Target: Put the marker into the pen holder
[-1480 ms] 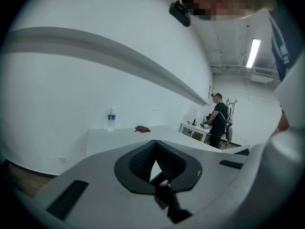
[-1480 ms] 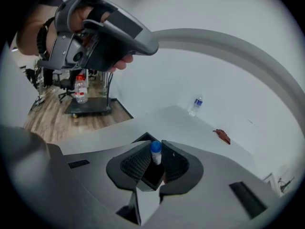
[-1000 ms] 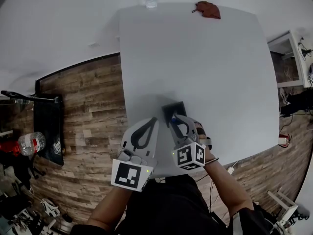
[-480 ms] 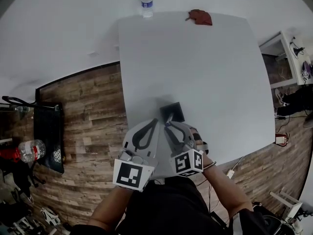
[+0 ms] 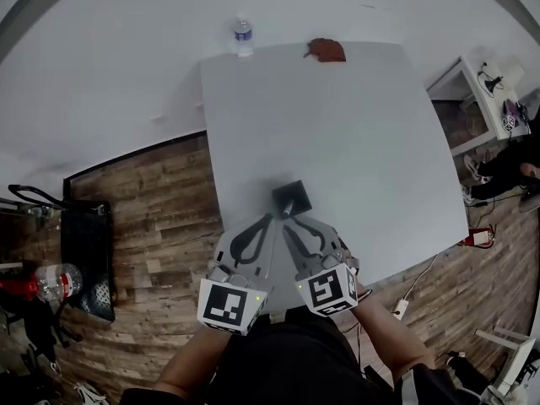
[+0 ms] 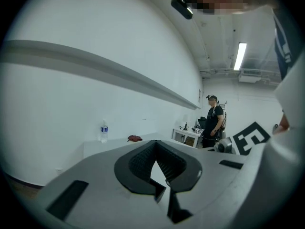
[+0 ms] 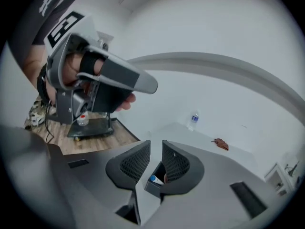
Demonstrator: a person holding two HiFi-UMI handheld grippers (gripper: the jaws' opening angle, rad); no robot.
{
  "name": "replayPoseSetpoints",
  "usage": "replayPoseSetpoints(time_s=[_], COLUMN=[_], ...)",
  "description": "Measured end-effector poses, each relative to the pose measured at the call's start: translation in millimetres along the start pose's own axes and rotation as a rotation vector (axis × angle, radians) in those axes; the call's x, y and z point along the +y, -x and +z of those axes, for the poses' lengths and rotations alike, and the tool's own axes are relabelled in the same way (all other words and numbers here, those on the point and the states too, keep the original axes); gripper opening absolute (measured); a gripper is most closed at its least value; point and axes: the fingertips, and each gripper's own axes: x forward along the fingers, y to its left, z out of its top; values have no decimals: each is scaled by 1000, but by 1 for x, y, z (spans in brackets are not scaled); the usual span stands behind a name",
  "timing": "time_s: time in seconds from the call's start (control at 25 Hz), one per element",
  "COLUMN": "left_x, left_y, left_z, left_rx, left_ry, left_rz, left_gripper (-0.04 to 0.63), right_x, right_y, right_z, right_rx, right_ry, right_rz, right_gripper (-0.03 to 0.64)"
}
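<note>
The dark square pen holder [image 5: 291,198] stands on the white table [image 5: 354,125] near its front edge. Seen between the jaws in the right gripper view, the pen holder [image 7: 151,187] has the marker [image 7: 155,179] inside it, its blue-and-white end up. My right gripper [image 5: 292,219] sits just short of the holder, open by a narrow gap [image 7: 156,149] with nothing in it. Beside it to the left, my left gripper [image 5: 268,218] is shut and empty, its tips touching [image 6: 155,145].
A water bottle [image 5: 242,36] and a brown crumpled object [image 5: 326,50] are at the table's far edge. A black cart [image 5: 84,234] with a bottle [image 5: 46,281] stands on the wooden floor to the left. A person [image 6: 212,120] stands by a white desk [image 5: 472,83] far right.
My right gripper has drawn back from over the pen holder toward the body, and the marker that it held now sits in the holder. The left gripper has barely moved.
</note>
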Motion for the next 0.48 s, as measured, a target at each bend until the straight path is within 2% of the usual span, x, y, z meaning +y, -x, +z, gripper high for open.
replayPoseSetpoints(time_s=[0.2,0.48], left_x=[-17,-44], left_y=[19,46], left_z=[14,32], left_rx=[-33,-73], left_ry=[-35,-65], left_rz=[-40,-114], left_gripper=[6,6], right_x=[-5,4], right_y=[35,85], right_z=[42,87], right_rx=[-110,-252], right_ry=[-157,-238], right_rz=[-41,-100], right_gripper=[61,39])
